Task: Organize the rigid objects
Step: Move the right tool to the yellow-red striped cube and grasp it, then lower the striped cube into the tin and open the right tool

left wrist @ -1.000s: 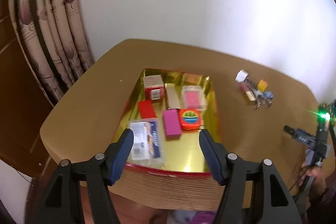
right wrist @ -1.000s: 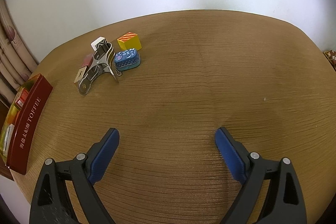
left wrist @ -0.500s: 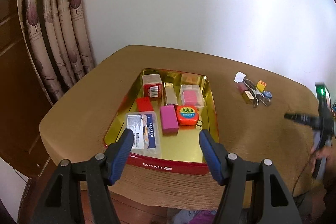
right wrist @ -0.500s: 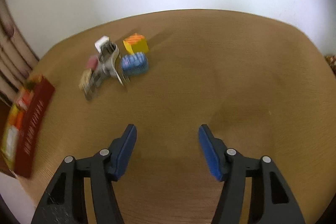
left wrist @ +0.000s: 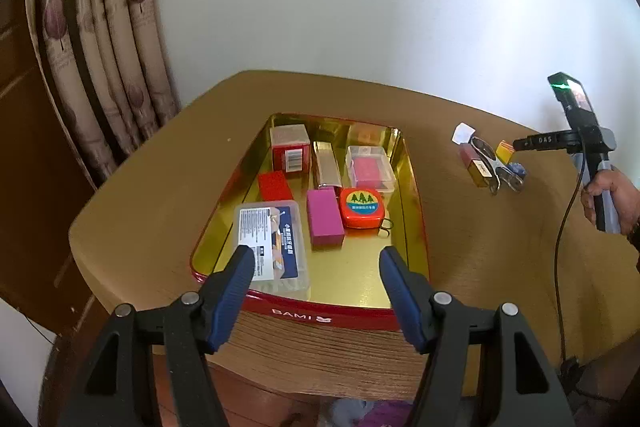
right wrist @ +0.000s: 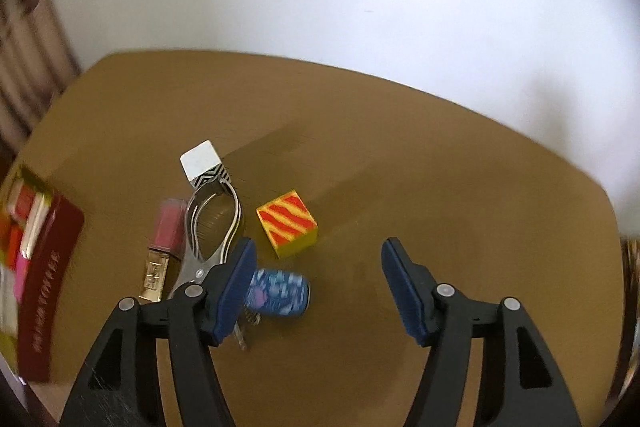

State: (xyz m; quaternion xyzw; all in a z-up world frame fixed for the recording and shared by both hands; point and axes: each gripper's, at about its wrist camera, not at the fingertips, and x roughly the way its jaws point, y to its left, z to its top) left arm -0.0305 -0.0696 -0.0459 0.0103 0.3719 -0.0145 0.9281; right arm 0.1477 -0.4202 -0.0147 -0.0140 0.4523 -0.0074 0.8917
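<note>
2 open grippers: right gripper (right wrist: pixel 316 283) beside striped cube (right wrist: pixel 287 223).

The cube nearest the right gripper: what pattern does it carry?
Red and yellow stripes; right wrist view shows it best.

Black tool (left wrist: pixel 316 287), blue pads (left wrist: pixel 234 297)

"BAMI" on red tin (left wrist: pixel 304 314)
</note>
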